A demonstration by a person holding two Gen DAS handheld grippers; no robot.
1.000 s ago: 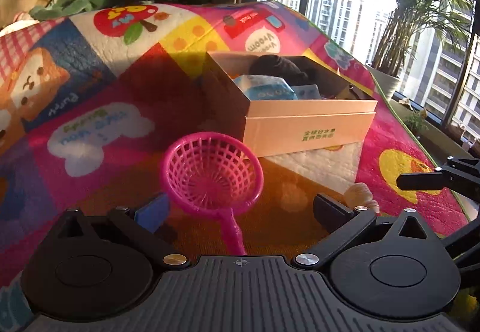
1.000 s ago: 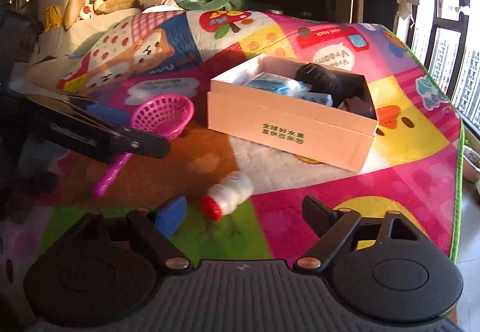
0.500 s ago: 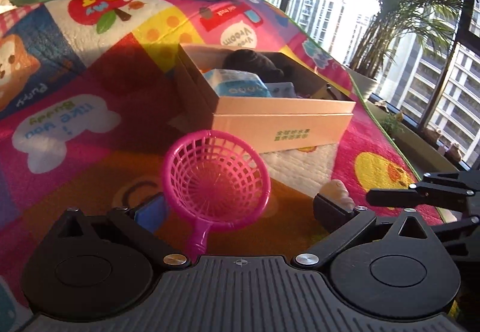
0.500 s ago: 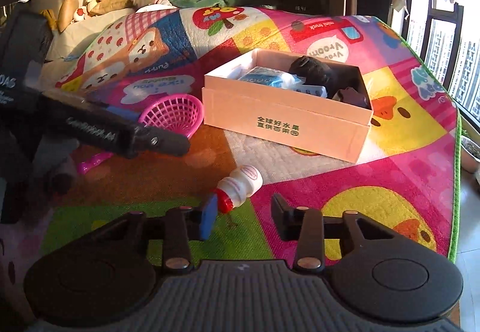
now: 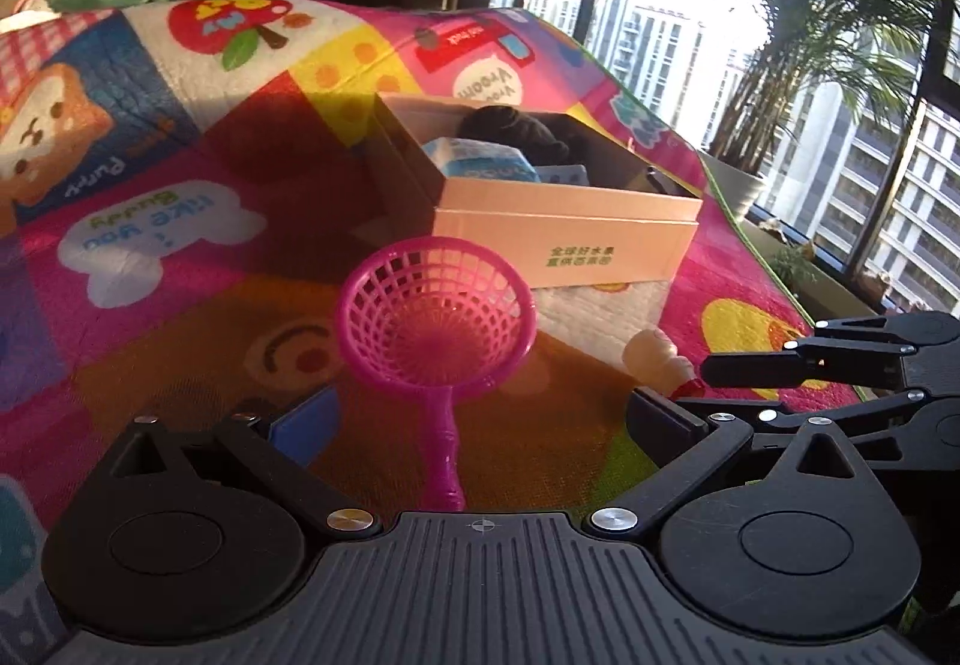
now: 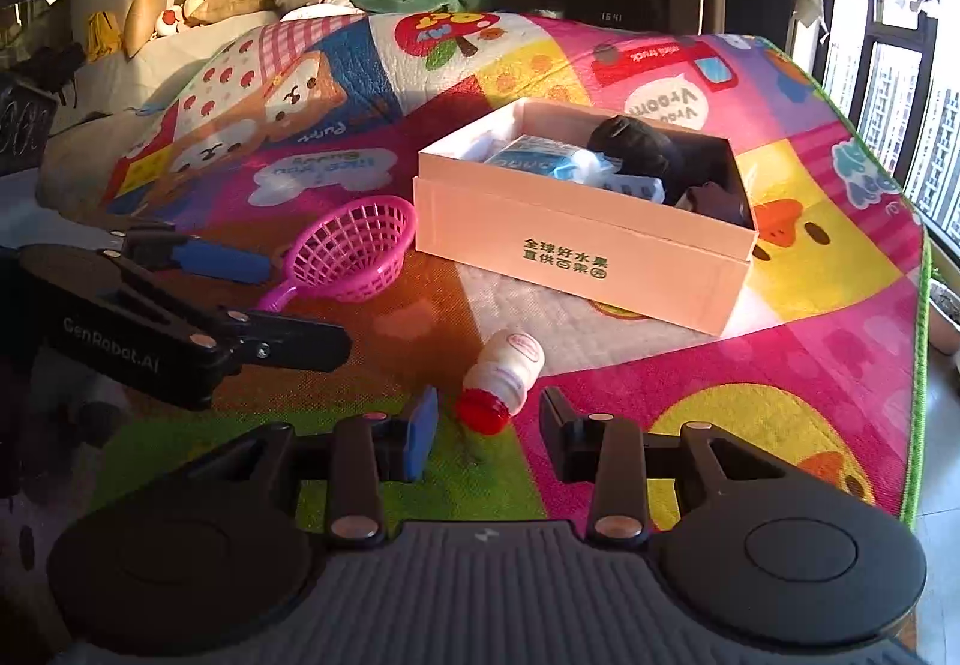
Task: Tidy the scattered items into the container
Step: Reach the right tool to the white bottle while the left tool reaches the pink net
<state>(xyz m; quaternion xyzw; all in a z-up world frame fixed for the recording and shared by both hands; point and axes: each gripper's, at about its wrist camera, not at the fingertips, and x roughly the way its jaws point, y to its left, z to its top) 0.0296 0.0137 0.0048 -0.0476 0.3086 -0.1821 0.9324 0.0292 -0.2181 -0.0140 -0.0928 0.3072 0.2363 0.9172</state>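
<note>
On the bright play mat [image 5: 180, 269], in the left wrist view, the left hand-held gripper [image 5: 480, 419] is hovering wide open around the pink strainer [image 5: 435, 317], its handle lying between the fingers untouched; the cardboard box [image 5: 564, 239] is sitting at one o'clock. In the right wrist view, the right hand-held gripper [image 6: 487, 428], having just been closing, is standing partly open astride the red cap of the small bottle [image 6: 501, 374], not pressing it; the box [image 6: 576, 257] is lying at twelve o'clock.
</note>
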